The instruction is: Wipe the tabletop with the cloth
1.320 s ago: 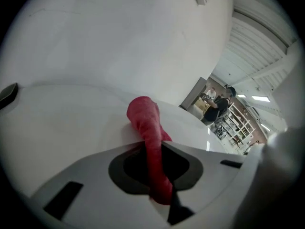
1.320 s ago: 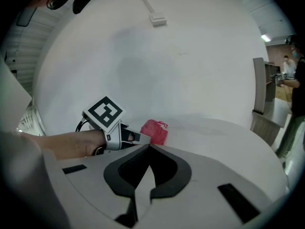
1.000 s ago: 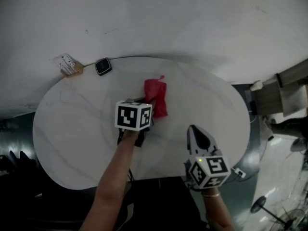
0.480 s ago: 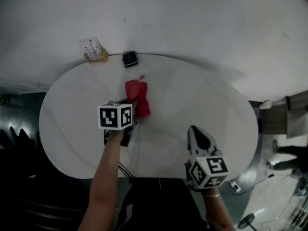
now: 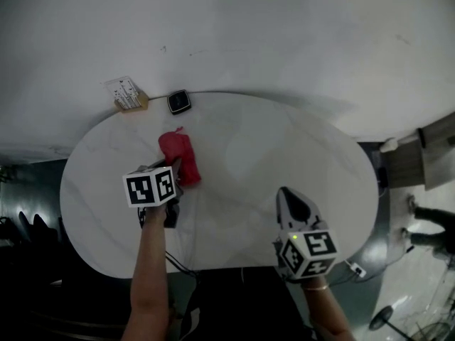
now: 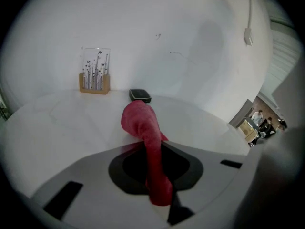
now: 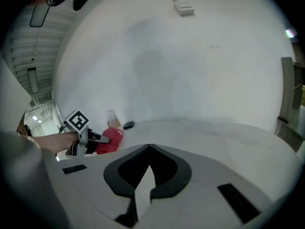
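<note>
The red cloth (image 5: 179, 158) lies bunched on the left part of the round white table (image 5: 284, 141). Its near end is pinched between the jaws of the left gripper (image 5: 173, 180), and the rest trails forward onto the tabletop. Beyond the cloth, near the table's far edge and apart from it, sits a small black device (image 5: 179, 101). To the left of the device, a card stand (image 5: 128, 93) with a wooden base stands against the white wall. The right gripper (image 5: 286, 194) is held over the table's near right edge, well apart from the cloth, its jaws pressed together on nothing.
</note>
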The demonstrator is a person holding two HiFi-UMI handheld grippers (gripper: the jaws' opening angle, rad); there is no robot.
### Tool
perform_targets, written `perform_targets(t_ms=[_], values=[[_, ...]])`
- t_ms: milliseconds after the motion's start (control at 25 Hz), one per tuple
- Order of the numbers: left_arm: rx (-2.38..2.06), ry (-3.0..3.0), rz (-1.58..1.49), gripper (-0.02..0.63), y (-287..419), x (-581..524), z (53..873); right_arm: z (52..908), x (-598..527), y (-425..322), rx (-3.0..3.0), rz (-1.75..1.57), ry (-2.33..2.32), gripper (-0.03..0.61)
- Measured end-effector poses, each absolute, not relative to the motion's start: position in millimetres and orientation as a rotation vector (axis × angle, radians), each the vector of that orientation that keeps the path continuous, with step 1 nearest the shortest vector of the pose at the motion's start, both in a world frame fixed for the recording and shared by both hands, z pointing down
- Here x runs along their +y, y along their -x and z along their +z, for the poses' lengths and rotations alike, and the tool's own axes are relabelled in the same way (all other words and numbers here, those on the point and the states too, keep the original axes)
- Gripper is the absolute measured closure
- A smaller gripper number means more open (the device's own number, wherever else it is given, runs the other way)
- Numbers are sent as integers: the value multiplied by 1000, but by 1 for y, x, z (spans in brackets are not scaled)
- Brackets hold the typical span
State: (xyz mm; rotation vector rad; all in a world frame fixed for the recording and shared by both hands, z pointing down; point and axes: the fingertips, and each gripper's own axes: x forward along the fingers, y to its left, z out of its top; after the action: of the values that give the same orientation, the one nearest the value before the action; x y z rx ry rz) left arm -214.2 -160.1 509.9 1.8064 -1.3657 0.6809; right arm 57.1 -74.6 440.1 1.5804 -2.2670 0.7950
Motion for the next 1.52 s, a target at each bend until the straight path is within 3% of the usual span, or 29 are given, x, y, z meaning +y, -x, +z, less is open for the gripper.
perform_targets(t_ms=[480,800,1000,1520], values=[[-1006,-2131,581,563,18,-220,472,442,-80,-109,-2174,802,-1747,575],[-795,-2208,698,563,-100,-243,494,447,-84,-135,-2112,837,-1817,577],[-860,-2160,872,563,-75,-253,523,451,-89,-138,-2110,858,-1801,575],[-1143,-1960,685,561,110,-253,526,452,-114,-70,-2234,834,-1602,575]])
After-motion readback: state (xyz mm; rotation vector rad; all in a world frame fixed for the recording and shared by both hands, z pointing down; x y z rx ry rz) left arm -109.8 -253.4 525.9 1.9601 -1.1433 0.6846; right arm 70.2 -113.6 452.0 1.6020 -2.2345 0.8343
